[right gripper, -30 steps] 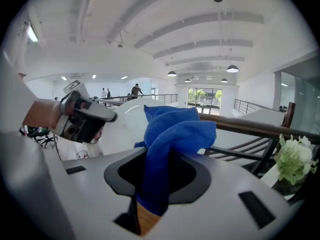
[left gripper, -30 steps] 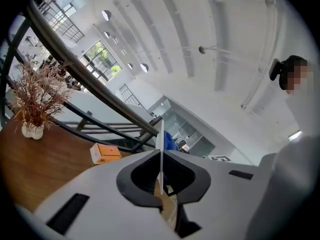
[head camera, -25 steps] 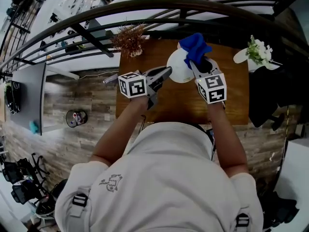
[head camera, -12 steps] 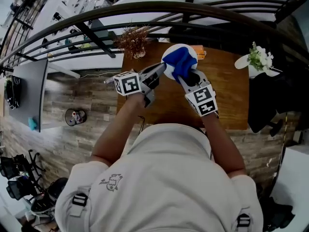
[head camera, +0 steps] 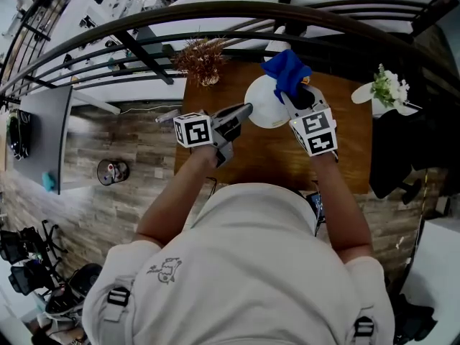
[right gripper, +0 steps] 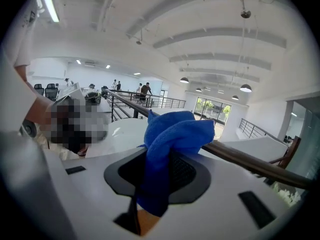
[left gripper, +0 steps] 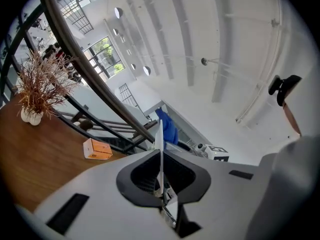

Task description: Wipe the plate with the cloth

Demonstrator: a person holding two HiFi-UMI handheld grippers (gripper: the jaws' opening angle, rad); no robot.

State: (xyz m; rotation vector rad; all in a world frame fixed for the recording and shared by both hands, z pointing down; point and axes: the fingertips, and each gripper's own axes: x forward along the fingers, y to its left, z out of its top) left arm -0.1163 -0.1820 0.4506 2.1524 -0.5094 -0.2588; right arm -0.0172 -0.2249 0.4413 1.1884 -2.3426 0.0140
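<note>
A brown wooden tabletop (head camera: 266, 157) stands against a dark curved railing (head camera: 215, 13), with plank floor (head camera: 129, 142) off its left edge.

The left claw (head camera: 246, 109) is pinched narrow on the left rim of the plate (head camera: 264, 106). In the left gripper view the plate (left gripper: 160, 134) runs edge-on as a thin white line between the two jaws of the left claw (left gripper: 160, 151). The right claw (head camera: 291, 92) is clamped on the cloth (head camera: 286, 69). In the right gripper view the cloth (right gripper: 172, 139) fills the gap of the right claw (right gripper: 160, 179) and bulges out above it.

The plate is held up off the tabletop, over its far half. The cloth sits at the plate's far right rim; whether it presses on the plate or lies just beside it I cannot tell. From the left gripper view, the cloth (left gripper: 167, 126) shows just past the plate's edge.

Beneath both claws the near half of the tabletop is bare wood. A dried plant (head camera: 199, 60) stands at the far left corner, well apart from the plate, and an orange box (left gripper: 97, 149) lies near the far edge by the railing. White flowers (head camera: 386, 85) stand beyond the right edge.

The plate is round, plain white and smooth. The cloth is bright blue, napped and bunched into folds.
</note>
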